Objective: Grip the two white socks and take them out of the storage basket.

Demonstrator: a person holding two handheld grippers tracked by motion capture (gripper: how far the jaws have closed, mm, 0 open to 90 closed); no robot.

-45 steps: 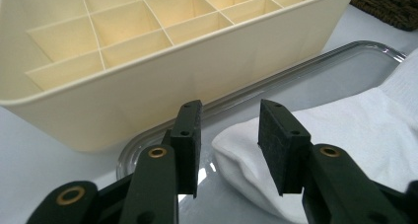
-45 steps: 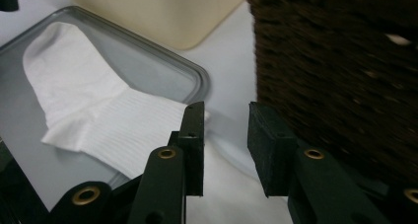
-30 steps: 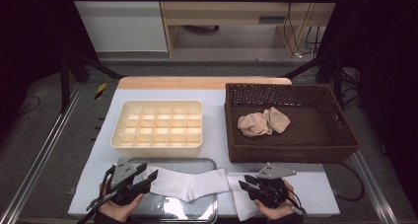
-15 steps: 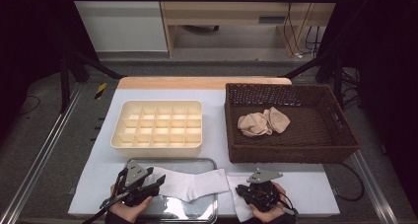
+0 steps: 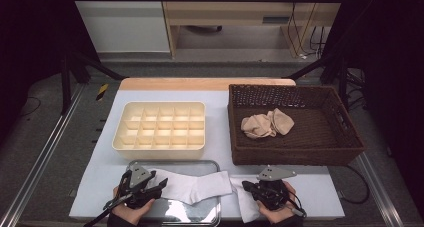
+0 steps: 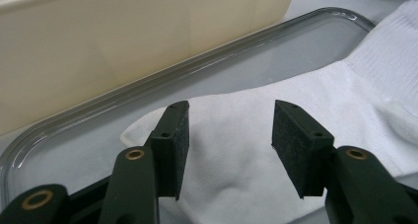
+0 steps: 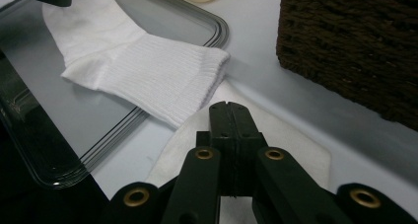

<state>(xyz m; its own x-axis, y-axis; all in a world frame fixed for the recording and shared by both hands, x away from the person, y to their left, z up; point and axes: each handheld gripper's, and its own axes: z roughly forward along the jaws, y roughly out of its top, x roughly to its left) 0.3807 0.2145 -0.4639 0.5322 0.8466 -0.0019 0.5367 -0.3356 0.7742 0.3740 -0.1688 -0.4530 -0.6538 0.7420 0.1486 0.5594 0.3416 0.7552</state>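
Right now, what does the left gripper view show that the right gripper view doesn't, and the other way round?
Left gripper view: the left gripper, jaws apart after just closing slightly, nothing gripped between them, poised over the toe of the white sock, with the cream divided box behind. Right gripper view: the right gripper, jaws shut, over a second white sock on the table, beside the wicker basket. Shared: the white sock lying on the tray.
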